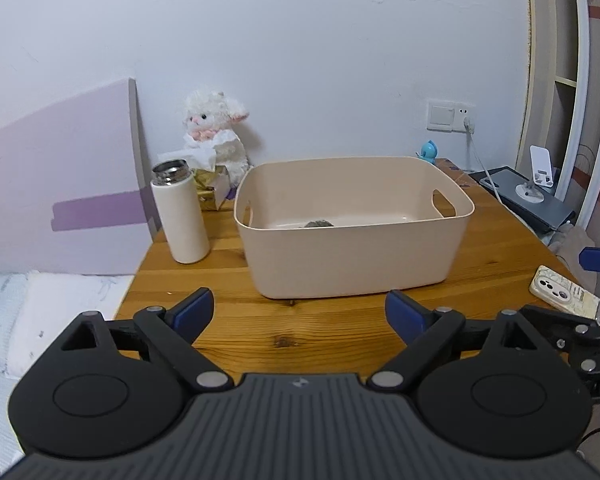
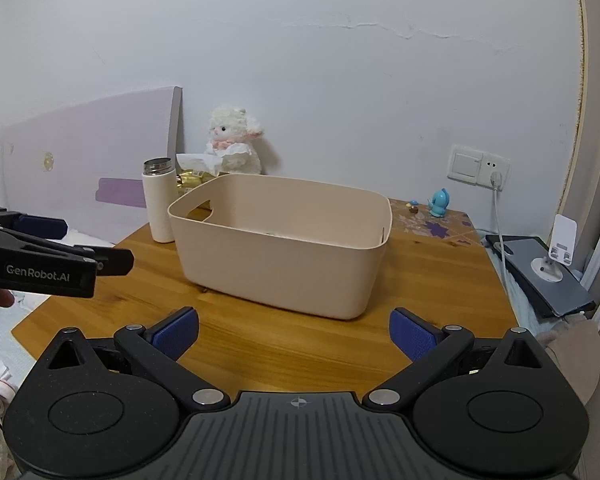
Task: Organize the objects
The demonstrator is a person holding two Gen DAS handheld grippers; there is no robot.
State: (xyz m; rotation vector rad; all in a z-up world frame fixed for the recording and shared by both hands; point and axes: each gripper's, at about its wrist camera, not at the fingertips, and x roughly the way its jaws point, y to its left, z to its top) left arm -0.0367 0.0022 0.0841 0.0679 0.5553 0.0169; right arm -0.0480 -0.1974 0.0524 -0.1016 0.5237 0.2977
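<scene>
one label, "genrobot.ai", reads on the wide-spread left claw (image 2: 44, 236).

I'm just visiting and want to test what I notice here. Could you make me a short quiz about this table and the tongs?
1. True or false: the white bottle has its cap on.
2. Which stands behind the bottle? A) plush lamb B) a lamp C) a kettle
3. Fill in: both tongs, left and right, are ____ and hold nothing.

Key: 1 false, its steel mouth is uncovered. 2 A. 3 open, in front of the beige bin on the wooden table.
</scene>
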